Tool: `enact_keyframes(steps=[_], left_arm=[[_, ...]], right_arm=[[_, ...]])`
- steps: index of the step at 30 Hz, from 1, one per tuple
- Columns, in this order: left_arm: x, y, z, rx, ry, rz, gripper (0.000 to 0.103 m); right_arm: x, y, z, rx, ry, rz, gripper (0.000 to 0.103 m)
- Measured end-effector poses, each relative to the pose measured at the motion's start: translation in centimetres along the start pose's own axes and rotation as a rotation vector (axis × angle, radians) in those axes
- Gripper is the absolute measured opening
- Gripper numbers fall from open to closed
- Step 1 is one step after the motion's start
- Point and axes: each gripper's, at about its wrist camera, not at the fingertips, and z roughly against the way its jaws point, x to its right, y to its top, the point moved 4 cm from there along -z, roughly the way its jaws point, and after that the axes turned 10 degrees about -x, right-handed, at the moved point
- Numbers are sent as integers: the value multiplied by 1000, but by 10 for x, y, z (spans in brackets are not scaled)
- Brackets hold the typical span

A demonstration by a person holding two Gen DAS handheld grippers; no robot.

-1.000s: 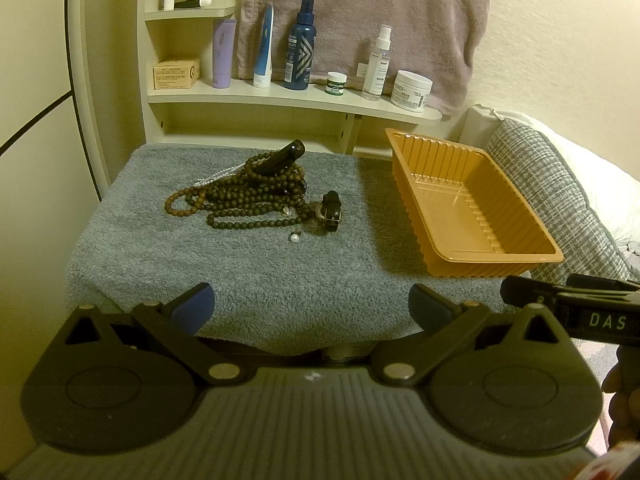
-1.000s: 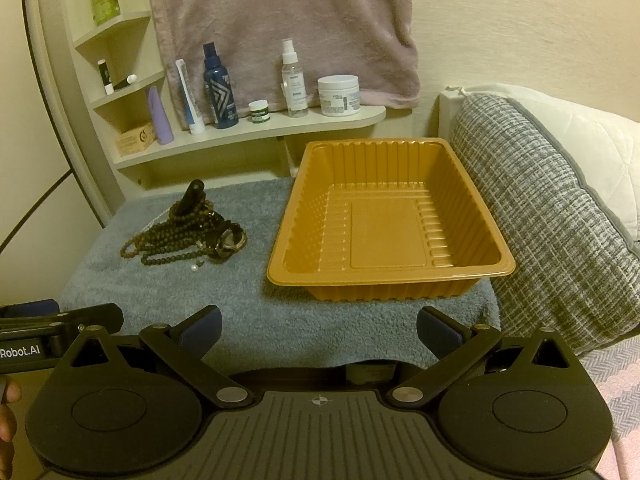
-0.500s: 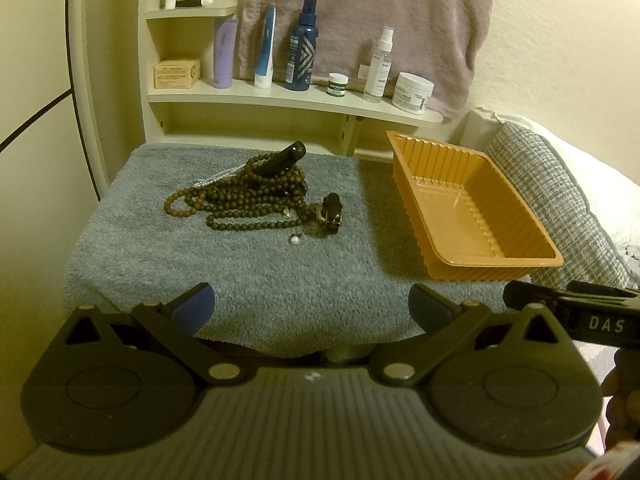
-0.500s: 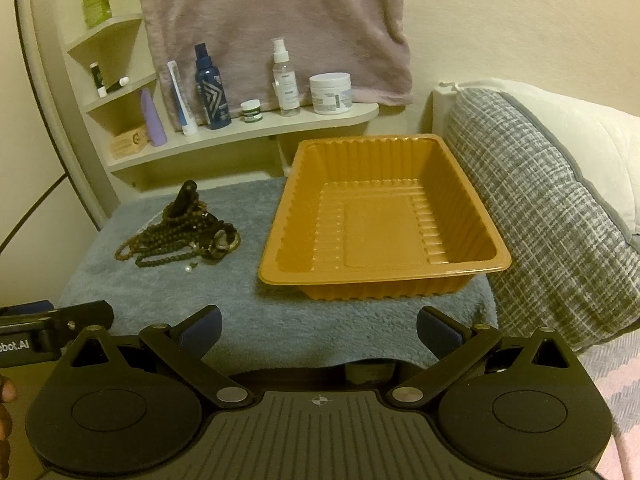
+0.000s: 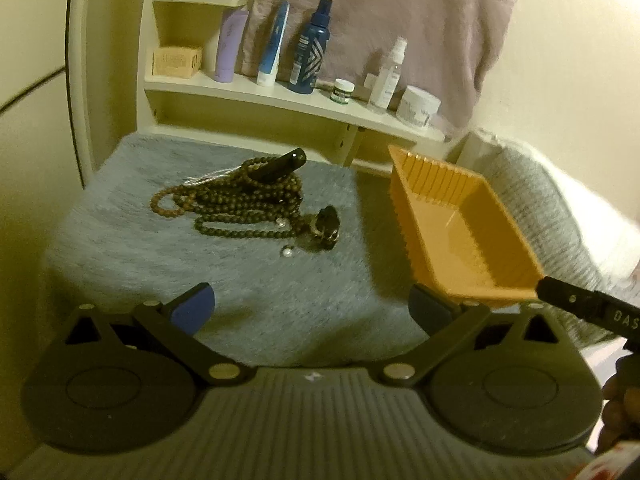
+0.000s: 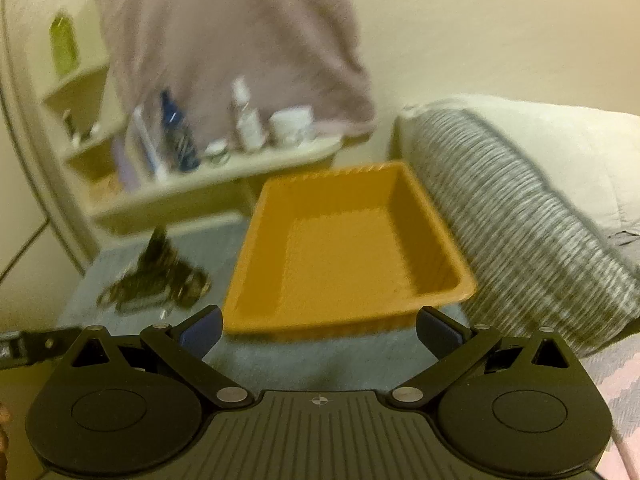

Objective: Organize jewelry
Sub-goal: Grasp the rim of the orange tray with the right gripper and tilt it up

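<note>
A tangle of dark beaded necklaces [image 5: 244,200] lies on a grey towel [image 5: 132,240], with a black oblong piece [image 5: 280,164] on top, a dark pendant [image 5: 328,224] at its right and a small pearl [image 5: 287,251] in front. An empty orange tray [image 5: 460,232] stands to the right. My left gripper [image 5: 310,304] is open, near the towel's front edge, well short of the beads. In the blurred right wrist view my right gripper [image 6: 318,326] is open in front of the orange tray [image 6: 344,248], with the beads [image 6: 156,280] to its left.
A shelf [image 5: 280,100] behind the towel carries bottles, tubes and jars, under a hanging mauve towel [image 5: 380,20]. A grey woven cushion [image 6: 520,220] lies to the right of the tray. The other gripper's body [image 5: 588,312] juts in at the right, a hand below it.
Both grippers have moved forward and tilted; the towel and tray now sit closer in view. The right wrist view is motion-blurred. Beads and tray have not moved.
</note>
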Motion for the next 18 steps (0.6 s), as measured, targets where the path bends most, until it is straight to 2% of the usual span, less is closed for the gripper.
enact_keyframes(steps=[3,6,8,12,14,18], left_arm=[[-5,7,-7,-5,-56,45,102],[-5,12,-16,-4,-59,48,102],[-5,15,-22,-5,-55,37,102],[-1,18,-35,-4,-43,11,102],[1,20,-41,1,-38,-1,102],[6,21,-52,3,-46,-18,102]], right_arm=[[23,10,-1,39,-35,-49,103],[48,18,-10,57,-42,-94,101],[65,23,-17,63,-34,-126,83],[93,25,-41,53,-16,-194,74],[103,25,-52,51,-11,-219,61],[118,22,-71,37,34,-284,49]])
